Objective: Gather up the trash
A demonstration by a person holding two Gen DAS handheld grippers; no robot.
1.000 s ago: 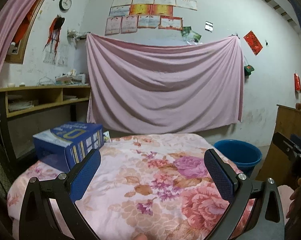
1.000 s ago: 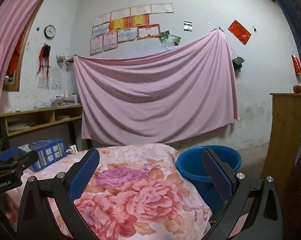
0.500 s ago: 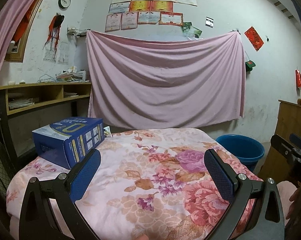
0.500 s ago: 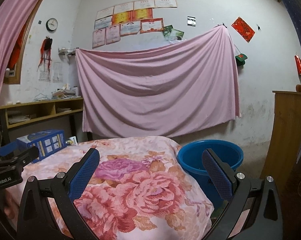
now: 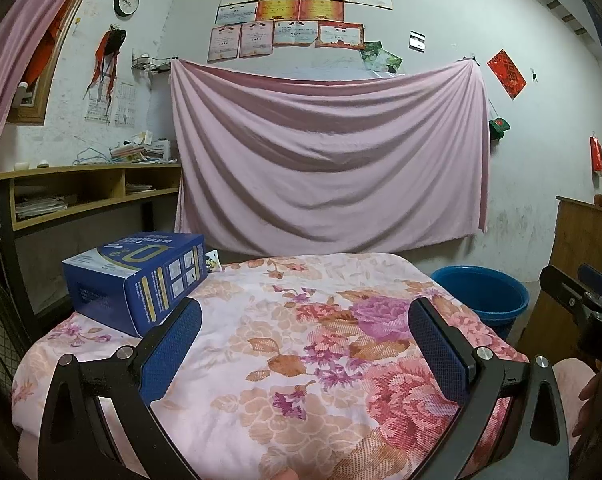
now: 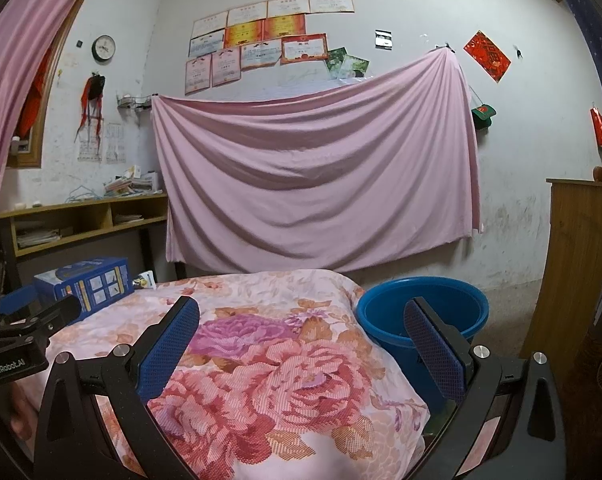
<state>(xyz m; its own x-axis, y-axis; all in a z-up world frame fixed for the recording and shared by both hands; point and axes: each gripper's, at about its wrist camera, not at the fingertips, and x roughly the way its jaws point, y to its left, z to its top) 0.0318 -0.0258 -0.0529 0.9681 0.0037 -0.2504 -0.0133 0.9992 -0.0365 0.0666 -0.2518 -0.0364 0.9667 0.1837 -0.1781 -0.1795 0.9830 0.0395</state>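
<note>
Both views dipped slightly | your left tongs (image 5: 305, 344) and right tongs (image 6: 301, 340) spread, empty | blue box (image 5: 135, 276), small packet (image 5: 213, 261) on bench (image 5: 301, 400) | blue bucket (image 6: 423, 312) beside.

"GenRobot.AI" is printed on the left gripper (image 6: 29, 316).

Both grippers share one build: the left gripper (image 5: 305, 344) and right gripper (image 6: 301, 340) have black angular frames, silver round screws and blue dimpled finger pads (image 5: 169, 354). White lettering, seemingly "GenRobot.AI", marks the left one's body.
</note>
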